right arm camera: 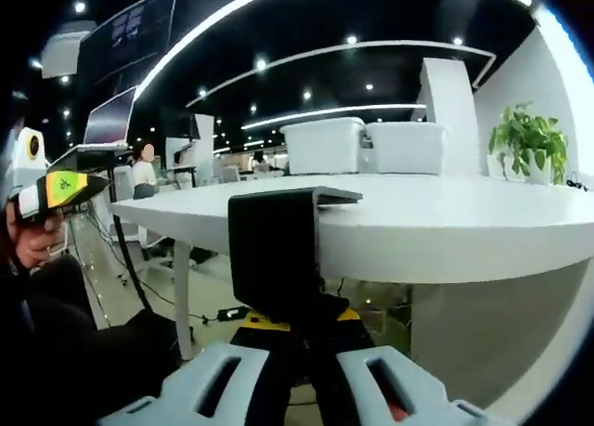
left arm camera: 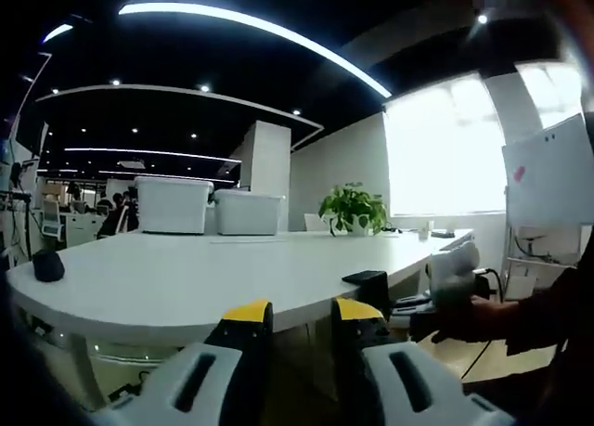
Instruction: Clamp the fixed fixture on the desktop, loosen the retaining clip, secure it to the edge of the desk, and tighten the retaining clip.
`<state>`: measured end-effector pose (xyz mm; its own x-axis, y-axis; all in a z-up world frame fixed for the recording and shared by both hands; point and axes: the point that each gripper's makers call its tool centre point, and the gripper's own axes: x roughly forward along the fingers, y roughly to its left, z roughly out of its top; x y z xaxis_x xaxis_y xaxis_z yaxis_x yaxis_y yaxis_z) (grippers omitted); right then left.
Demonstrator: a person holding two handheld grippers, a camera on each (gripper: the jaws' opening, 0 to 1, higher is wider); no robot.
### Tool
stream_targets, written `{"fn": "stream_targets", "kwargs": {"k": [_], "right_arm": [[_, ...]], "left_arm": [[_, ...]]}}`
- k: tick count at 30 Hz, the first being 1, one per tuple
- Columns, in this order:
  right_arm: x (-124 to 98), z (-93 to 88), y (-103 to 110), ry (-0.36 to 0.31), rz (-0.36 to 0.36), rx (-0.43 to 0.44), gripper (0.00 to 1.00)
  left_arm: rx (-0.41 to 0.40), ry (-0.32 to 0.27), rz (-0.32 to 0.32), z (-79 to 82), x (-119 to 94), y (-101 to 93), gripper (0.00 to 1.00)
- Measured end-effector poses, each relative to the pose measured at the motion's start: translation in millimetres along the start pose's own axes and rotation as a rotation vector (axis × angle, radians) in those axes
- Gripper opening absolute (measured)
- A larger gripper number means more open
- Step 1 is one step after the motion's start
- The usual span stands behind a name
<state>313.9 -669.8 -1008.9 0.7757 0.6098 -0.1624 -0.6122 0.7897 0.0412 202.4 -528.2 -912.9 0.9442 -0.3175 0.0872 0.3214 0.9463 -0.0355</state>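
The black clamp fixture (right arm camera: 277, 245) sits hooked over the near edge of the white desk (right arm camera: 445, 231), its top lip lying on the desktop. My right gripper (right arm camera: 299, 326) is shut on the fixture's lower part, with its yellow tips pressed against the black body. In the left gripper view the same fixture (left arm camera: 367, 280) shows small at the desk's (left arm camera: 186, 277) right edge, with the right gripper (left arm camera: 455, 276) held to it by a hand. My left gripper (left arm camera: 302, 319) is open below the desk edge, with nothing between its yellow-tipped fingers. It also appears at far left (right arm camera: 58, 190) in the right gripper view.
Two white storage boxes (left arm camera: 174, 204) and a potted plant (left arm camera: 353, 206) stand at the desk's far side. A small black object (left arm camera: 48, 265) lies on the left of the desktop. A whiteboard (left arm camera: 548, 171) stands at right. The person's dark sleeve (right arm camera: 65, 342) is low on the left.
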Motion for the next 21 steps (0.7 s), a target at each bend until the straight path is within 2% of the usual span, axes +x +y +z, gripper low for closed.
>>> {"fn": "stream_targets", "kwargs": {"k": [10, 13, 21], "right_arm": [[1, -0.8, -4, -0.006, -0.033, -0.014, 0.03], [3, -2.6, -5, -0.002, -0.051, -0.019, 0.03], [13, -6.0, -13, 0.006, -0.07, -0.021, 0.03]], "left_arm": [[-0.008, 0.003, -0.035, -1.6, 5, -10.6, 0.24], [-0.009, 0.006, -0.059, -2.8, 7, -17.7, 0.2], [-0.033, 0.025, -0.135, -8.4, 15, -37.4, 0.2]]}}
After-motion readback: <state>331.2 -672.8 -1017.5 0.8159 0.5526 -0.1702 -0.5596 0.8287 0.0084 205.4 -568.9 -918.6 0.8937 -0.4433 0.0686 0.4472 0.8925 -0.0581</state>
